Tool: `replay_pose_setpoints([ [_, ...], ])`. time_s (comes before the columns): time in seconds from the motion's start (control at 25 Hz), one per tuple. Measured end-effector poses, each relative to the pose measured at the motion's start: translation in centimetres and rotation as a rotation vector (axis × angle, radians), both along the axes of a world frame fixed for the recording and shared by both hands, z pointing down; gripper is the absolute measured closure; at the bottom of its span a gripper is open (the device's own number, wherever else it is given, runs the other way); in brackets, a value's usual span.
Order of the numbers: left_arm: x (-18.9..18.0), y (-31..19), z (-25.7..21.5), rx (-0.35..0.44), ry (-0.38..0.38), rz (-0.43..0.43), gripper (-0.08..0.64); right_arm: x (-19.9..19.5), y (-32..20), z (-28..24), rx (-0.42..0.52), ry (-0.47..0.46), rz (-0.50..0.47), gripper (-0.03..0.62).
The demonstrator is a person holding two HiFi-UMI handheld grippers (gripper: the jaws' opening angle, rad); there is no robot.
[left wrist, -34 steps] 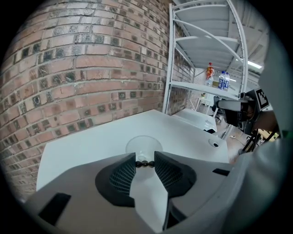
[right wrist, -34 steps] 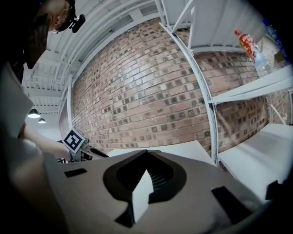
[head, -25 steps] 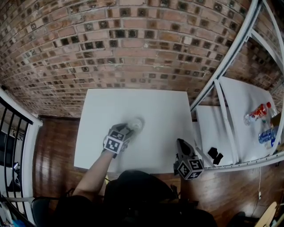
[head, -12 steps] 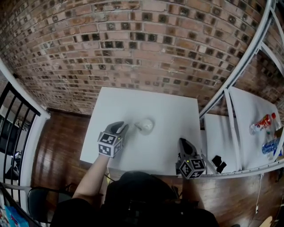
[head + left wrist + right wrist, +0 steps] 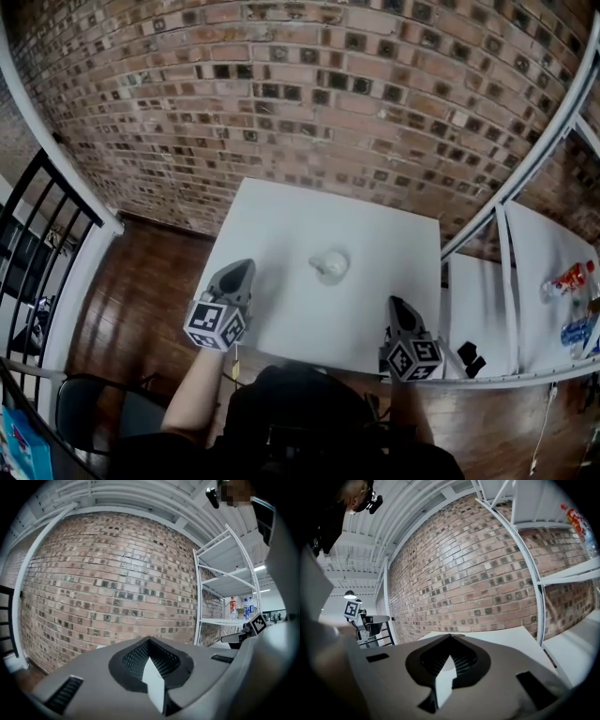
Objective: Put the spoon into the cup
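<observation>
Left gripper (image 5: 240, 268), just closed empty, withdrew to white table's (image 5: 375, 234) edge.

The person wears a dark top (image 5: 291, 412). The left claw (image 5: 240, 272) and right claw (image 5: 399, 305) are grey, tapered shells, each with a marker cube (image 5: 214, 325) behind it (black-and-white squares on every face). Up close, the shells show dark ribbed hollows and narrow slots.
</observation>
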State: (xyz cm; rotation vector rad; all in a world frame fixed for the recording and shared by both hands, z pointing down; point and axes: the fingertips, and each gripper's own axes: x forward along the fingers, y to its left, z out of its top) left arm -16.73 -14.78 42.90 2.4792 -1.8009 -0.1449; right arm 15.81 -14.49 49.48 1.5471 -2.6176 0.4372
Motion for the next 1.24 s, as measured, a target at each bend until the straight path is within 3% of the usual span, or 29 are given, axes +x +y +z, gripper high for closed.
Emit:
replay_pose_setpoints([
  [0.28,-2.8,2.1,1.6,-0.017,0.055,-0.072,0.558,-0.9,0.3,0.2,0.011,0.002,0.001,0.591],
  [1.24,-2.6,2.2,1.8,-0.034,0.028,-0.049,0.558,-1.1,-0.5,-0.3,0.027,-0.003,-0.001,0.591],
])
